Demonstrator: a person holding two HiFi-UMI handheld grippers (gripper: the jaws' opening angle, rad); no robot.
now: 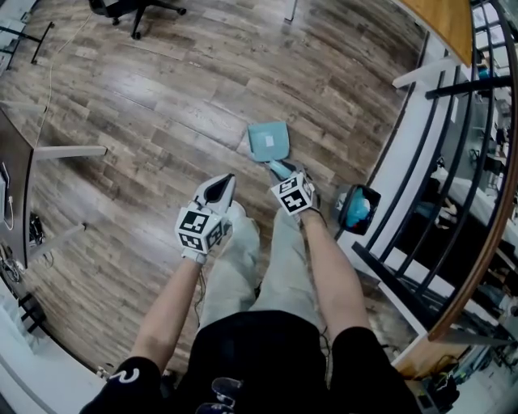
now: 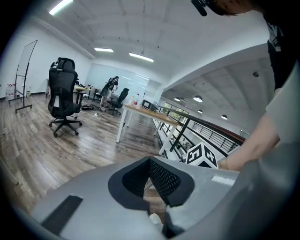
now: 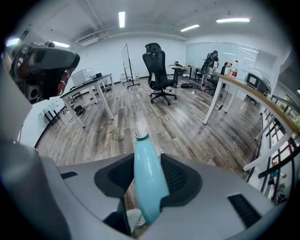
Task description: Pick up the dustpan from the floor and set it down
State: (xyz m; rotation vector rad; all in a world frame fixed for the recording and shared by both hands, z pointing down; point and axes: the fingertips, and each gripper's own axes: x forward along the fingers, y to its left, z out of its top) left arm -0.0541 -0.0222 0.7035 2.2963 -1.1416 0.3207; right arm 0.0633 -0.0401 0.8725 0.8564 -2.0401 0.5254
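A pale teal dustpan (image 1: 269,140) lies flat on the wooden floor, its handle (image 1: 281,168) pointing back toward me. My right gripper (image 1: 285,173) reaches down to that handle. In the right gripper view the teal handle (image 3: 146,176) runs up between the two dark pads, and the right gripper (image 3: 147,165) is shut on it. The pan's scoop is hidden in that view. My left gripper (image 1: 226,181) hangs to the left of the dustpan, apart from it, over my knee. Its jaws meet at the tips with nothing between them (image 2: 150,161).
A black railing (image 1: 453,202) and a white ledge run along the right, with a teal and black object (image 1: 358,209) at their foot. A black office chair (image 1: 133,10) stands far back left. White desk legs (image 1: 69,151) stand at the left. My own legs (image 1: 267,259) are below the grippers.
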